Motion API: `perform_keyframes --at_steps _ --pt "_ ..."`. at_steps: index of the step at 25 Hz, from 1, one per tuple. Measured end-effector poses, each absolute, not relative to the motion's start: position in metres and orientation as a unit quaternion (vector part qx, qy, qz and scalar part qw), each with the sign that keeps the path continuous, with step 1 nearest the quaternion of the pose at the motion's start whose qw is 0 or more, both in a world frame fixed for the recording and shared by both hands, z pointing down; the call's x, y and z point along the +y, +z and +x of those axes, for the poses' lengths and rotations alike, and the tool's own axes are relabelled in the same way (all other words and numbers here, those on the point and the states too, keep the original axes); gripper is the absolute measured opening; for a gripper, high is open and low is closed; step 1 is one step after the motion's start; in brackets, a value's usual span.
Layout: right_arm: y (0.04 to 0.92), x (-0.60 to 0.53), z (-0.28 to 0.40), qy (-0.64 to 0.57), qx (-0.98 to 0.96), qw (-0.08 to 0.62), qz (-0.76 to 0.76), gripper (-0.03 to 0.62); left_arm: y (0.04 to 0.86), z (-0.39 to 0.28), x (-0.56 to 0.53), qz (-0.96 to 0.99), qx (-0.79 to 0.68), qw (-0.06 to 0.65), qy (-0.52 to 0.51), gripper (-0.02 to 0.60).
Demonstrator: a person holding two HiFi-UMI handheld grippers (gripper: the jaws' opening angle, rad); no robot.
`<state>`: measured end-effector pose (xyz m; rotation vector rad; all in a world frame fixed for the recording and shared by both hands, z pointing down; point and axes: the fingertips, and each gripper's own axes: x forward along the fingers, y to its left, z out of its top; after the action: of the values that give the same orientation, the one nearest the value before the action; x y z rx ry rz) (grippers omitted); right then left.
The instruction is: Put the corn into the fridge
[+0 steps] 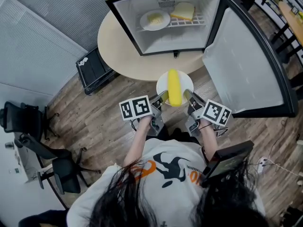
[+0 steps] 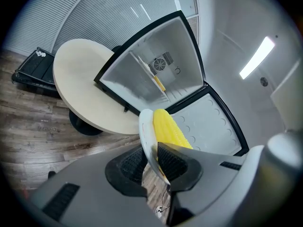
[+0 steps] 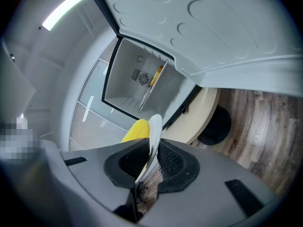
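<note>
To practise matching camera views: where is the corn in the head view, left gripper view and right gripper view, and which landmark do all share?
Head view: corn at centre, on a white plate, below the fridge.
Left gripper view: lower centre, just right of the plate's rim.
Right gripper view: lower centre, just left of the plate's rim.
Shared landmark: the open fridge on the round table.

One corn (image 1: 174, 87). Two white plates: the carried plate (image 1: 162, 84) and the shelf plate (image 1: 154, 20). One bread slice (image 1: 182, 11). One fridge (image 1: 125, 13). One round table (image 1: 116, 48). Two claws: the left claw (image 1: 164, 97) and the right claw (image 1: 188, 97). One black case (image 1: 93, 70).
</note>
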<state>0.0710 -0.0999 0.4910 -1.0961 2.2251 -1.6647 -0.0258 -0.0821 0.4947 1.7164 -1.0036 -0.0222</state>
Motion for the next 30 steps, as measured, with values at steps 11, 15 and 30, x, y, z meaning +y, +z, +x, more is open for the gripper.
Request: perform_keyframes --at_steps 11,15,30 --pt "0.506 -0.136 0.065 -0.54 0.747 0.06 -0.383 0.052 0.512 -0.031 -0.121 0.722 -0.41 0.557 0.002 0.06" --pt "0.509 -0.163 0.062 -0.525 0.753 0.055 -0.394 0.058 0.517 -0.034 -0.151 0.729 -0.395 0.559 0.004 0.061" --pt "0.563 -0.267 0.058 -0.528 0.709 0.08 -0.461 0.058 0.562 -0.041 -0.269 0.778 -0.364 0.51 0.049 0.063"
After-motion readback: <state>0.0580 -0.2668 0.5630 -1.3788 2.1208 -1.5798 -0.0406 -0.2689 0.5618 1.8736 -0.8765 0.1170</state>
